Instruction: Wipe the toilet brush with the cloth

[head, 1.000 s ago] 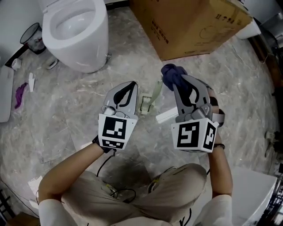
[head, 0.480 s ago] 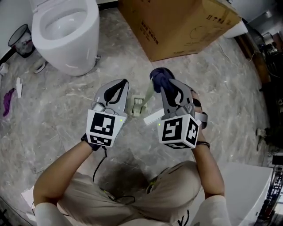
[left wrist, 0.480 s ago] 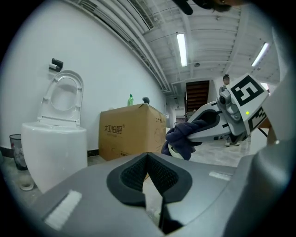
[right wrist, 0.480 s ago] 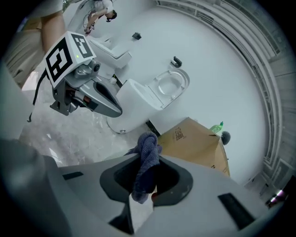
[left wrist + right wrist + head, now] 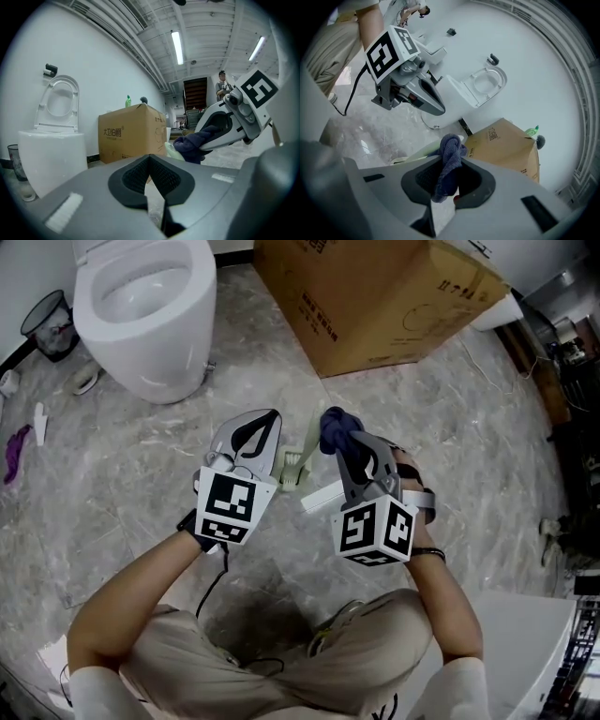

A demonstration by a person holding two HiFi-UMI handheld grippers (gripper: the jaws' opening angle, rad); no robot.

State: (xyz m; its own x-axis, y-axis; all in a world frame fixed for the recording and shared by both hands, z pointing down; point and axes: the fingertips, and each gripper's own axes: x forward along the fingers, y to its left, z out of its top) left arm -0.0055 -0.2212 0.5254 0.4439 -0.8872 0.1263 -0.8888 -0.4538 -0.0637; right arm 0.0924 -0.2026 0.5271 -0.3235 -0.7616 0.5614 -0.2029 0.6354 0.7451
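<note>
With fingers (image 5: 419,177) of the right gripper (image 5: 452,159) clamped on a crumpled dark blue cloth (image 5: 449,143), bunched past the tips, likely as a wiping pad. On the left gripper (image 5: 150,157), pressed together on nothing. Just beyond both tips, beside the cloth: pale green plastic toilet brush (image 5: 302,454). On the brown cardboard box (image 5: 131,133), blue Chinese print, seemingly starting 大卫.

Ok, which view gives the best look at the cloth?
The right gripper view: the cloth hangs bunched between the jaws of the right gripper, close up. The head view shows only its dark blue top; the left gripper view shows it side-on, smaller.
</note>
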